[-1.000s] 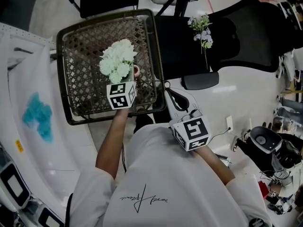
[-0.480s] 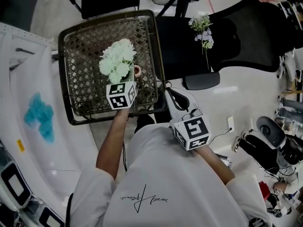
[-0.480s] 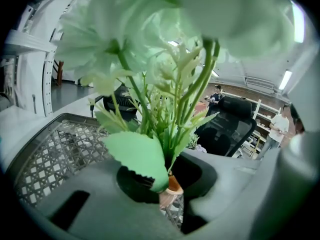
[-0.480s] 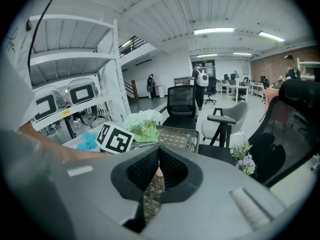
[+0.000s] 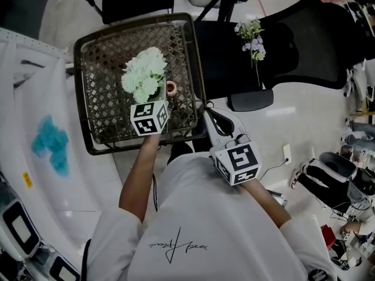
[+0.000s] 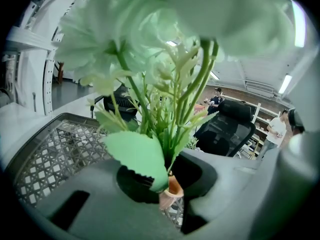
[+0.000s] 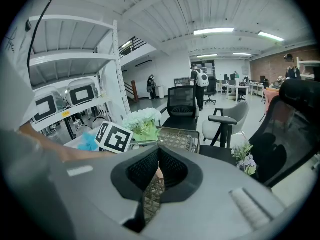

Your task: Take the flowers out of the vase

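Flowers (image 5: 145,74) in left grip, stems upright above vase (image 5: 170,88)
Left gripper (image 6: 166,176) fingers clenched on stems just above vase; right gripper (image 7: 159,166) fingers closed, empty, farther from vase. Pull likely straight up.

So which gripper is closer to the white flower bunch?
Left. The left gripper clasps the white flower bunch above the vase; the right gripper hangs apart, beside the basket.

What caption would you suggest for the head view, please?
Left gripper holds pale green flowers beside a small vase in a wicker basket.
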### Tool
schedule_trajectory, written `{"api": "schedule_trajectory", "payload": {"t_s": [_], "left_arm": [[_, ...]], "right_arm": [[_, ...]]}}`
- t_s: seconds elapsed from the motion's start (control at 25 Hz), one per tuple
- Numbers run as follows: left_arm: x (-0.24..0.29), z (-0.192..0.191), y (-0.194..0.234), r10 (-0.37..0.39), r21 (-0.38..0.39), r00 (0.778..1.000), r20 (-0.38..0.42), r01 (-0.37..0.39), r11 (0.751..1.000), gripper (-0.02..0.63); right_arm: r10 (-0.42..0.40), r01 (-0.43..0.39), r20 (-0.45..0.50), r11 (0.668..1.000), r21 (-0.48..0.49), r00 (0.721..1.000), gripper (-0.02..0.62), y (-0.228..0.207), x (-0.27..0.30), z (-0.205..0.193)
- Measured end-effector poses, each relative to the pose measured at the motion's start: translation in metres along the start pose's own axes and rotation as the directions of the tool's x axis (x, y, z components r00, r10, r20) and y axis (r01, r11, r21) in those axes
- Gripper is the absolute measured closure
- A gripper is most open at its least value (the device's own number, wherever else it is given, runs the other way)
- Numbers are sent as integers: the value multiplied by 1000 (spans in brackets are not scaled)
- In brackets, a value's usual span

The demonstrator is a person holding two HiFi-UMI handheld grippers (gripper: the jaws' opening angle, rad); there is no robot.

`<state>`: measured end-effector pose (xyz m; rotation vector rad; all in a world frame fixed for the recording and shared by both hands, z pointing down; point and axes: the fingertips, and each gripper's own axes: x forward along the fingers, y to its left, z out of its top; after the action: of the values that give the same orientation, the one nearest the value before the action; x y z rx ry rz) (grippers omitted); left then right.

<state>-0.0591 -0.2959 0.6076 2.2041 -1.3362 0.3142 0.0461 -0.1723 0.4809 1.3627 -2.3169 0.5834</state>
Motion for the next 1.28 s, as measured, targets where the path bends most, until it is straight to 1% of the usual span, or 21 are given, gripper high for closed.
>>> {"api": "schedule_trajectory", "payload": {"t_s": [0.28, 0.72, 0.92, 1.28], "left_arm": [[-8, 4, -2, -17, 5, 1000, 4, 17, 1000, 546], [-17, 18, -2, 3, -18, 1000, 31, -3, 1000, 546], [-23, 21, -6, -11, 3, 999, 34, 11, 1000, 546], [-33, 32, -7, -28, 12, 998, 51, 27, 1000, 546]], "right_arm": [[13, -13, 9, 1000, 0, 1000, 589, 7, 3, 2], [10, -11, 29, 1000, 26, 1000, 589, 7, 1, 6], [7, -9, 49, 1000, 27, 999, 589, 9, 0, 8], [0, -3, 81, 999, 38, 997, 589, 15, 1, 14]]}}
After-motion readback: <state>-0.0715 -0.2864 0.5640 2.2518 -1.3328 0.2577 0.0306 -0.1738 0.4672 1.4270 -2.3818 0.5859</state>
